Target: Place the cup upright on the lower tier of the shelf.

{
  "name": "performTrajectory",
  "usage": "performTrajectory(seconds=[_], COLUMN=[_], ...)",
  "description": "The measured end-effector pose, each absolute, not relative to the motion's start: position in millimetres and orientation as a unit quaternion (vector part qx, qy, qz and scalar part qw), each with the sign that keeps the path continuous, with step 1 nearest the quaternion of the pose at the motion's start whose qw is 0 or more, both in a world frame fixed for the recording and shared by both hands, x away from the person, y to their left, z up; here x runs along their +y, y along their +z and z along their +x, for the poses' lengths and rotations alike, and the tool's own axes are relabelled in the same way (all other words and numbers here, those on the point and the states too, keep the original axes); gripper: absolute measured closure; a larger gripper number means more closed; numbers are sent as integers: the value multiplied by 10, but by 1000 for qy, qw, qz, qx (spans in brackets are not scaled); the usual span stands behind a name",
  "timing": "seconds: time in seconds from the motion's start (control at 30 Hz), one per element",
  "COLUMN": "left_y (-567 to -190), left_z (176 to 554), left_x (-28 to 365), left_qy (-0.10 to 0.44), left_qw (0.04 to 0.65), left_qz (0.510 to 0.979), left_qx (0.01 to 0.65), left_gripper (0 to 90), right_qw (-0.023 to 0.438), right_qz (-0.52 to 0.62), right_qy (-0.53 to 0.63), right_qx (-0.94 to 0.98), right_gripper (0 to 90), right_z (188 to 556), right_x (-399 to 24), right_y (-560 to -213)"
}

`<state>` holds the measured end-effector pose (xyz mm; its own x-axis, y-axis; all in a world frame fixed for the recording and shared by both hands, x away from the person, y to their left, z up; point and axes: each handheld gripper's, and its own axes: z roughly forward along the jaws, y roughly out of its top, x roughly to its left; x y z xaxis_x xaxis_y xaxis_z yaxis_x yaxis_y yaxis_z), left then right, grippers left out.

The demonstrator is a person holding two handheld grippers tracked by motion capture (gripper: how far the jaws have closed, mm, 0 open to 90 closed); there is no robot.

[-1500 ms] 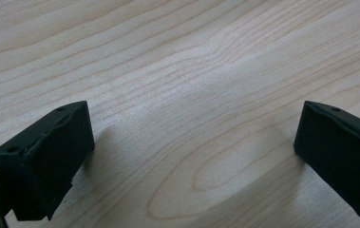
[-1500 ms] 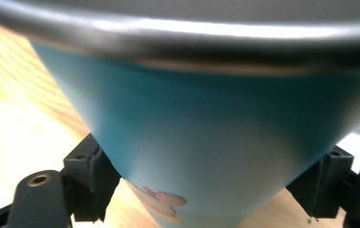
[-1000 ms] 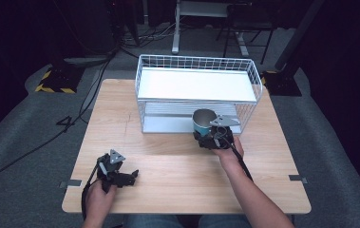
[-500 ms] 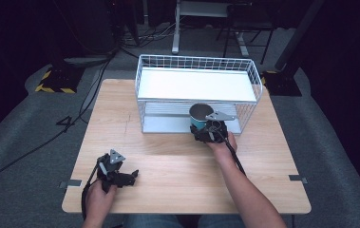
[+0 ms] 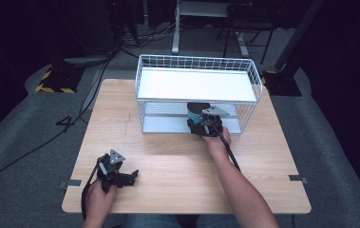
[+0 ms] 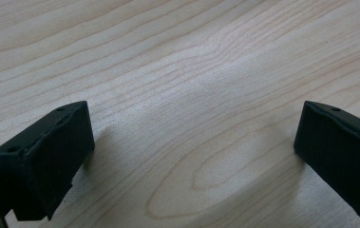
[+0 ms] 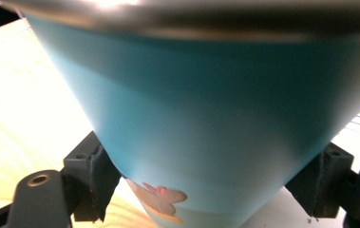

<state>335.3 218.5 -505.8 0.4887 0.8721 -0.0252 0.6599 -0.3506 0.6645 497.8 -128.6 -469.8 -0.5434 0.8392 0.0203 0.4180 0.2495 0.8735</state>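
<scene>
While a teal cup is carried at the mouth of a wire rack, two hand-held grippers work a wooden table:

Right gripper (image 5: 201, 124): clamped on the teal cup (image 7: 206, 109), its two black jaws pressing the cup's lower wall from either side in the right gripper view; the person's right hand (image 5: 217, 145) sits just behind it in the high view.

Teal cup: between the right gripper's jaws, its wide metal-looking rim farthest from them and its narrow base closest, with a small pink and orange mark on the wall low between the jaws; in the high view the cup (image 5: 195, 114) sits just ahead of the gripper, at the front edge of the rack's lower level, its dark top partly under the upper shelf.

Wire rack (image 5: 251, 71): white, two-level, directly ahead of the right gripper and well apart from the left one; whether the cup rests on its lower shelf cannot be told.

Left gripper (image 5: 129, 177): jaws wide apart with nothing between them, bare wood grain showing between the jaws in the left gripper view; held low over the table near its front edge.

Table (image 5: 168, 156): light wood, under both grippers.

Left hand (image 5: 99, 199): behind the left gripper, at the table's near edge.
</scene>
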Motion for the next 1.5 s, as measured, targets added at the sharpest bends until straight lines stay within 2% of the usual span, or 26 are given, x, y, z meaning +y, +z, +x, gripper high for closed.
performTrajectory(seconds=[0.6,1.07,1.23,1.5], left_y=[-5057,-5057,-5057,-5058], left_z=[3352,3347,3348,3346], left_x=[2186,2184,2185,2183], left_qy=[169,169,170,168], left_qw=[312,313,313,313], left_qz=[805,806,806,805], left_qx=[475,474,474,475], left_gripper=[0,0,0,0], right_qw=[256,266,276,274], right_qz=[422,431,425,426], right_qy=[452,443,448,444], right_qx=[743,740,737,739], right_gripper=[222,215,154,145], right_z=[5229,5268,5267,5194], right_x=[-1134,-1086,-1091,-1136], right_y=[-4748,-4825,-4803,-4736])
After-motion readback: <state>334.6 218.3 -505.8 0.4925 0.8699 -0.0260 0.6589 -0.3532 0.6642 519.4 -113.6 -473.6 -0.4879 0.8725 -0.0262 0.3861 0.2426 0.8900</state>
